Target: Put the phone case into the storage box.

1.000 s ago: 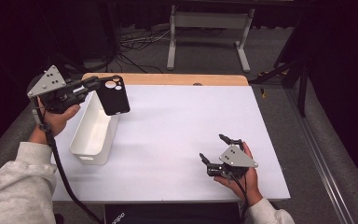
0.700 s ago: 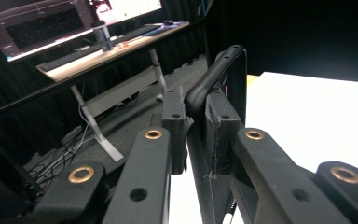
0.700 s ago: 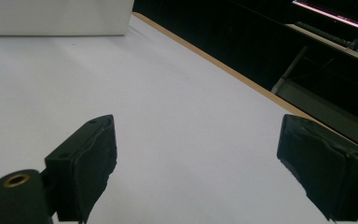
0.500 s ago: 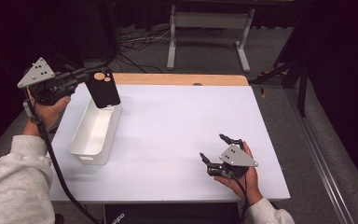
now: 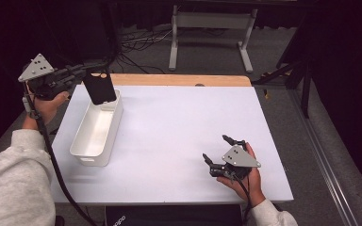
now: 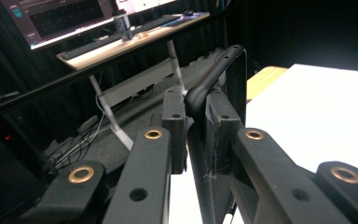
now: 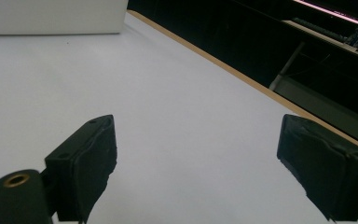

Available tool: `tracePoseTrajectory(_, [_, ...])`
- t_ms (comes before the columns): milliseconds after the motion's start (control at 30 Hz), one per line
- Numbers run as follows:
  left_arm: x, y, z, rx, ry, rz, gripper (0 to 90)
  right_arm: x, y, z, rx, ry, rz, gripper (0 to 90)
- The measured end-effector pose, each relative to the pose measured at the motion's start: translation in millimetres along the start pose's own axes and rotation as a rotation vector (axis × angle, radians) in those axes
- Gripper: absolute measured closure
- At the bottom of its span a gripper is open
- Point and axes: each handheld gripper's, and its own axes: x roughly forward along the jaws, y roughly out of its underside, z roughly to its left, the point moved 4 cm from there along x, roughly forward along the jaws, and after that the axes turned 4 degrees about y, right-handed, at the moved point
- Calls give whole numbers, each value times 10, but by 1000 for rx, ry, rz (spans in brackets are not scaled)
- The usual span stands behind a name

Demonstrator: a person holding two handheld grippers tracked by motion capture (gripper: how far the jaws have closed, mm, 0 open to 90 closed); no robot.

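Note:
A black phone case (image 5: 100,88) hangs upright over the far end of a white bin (image 5: 87,158) at the table's left side. My left gripper (image 5: 88,74) is shut on the case's upper edge, and a hand holds it beyond the table's left edge. In the left gripper view the pads clamp the thin black case (image 6: 223,79) between them (image 6: 193,100). My right gripper (image 5: 215,148) rests in a hand near the table's front right, its jaws wide open and nothing between them (image 7: 200,163). The bin looks empty inside.
The white table (image 5: 179,117) has a wooden strip (image 5: 179,80) along its far edge. Behind it, a metal stand (image 5: 209,28) and loose cables (image 5: 141,40) sit on the floor. A desk with a monitor (image 6: 56,18) stands farther off. The bin's wall (image 7: 51,16) lies ahead of the right gripper.
My left gripper has carried the phone case leftward, from above the bin's right rim to over its far end. The right gripper has stayed in place, still open.

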Motion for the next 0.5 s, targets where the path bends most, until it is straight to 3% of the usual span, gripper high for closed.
tracePoseTrajectory(167, [60,65,59,-15,3,-4,809,-3,5,-8,2,2,3,125])
tracePoseTrajectory(500, [173,155,145,-8,-2,18,809,18,15,-3,0,4,12,126])
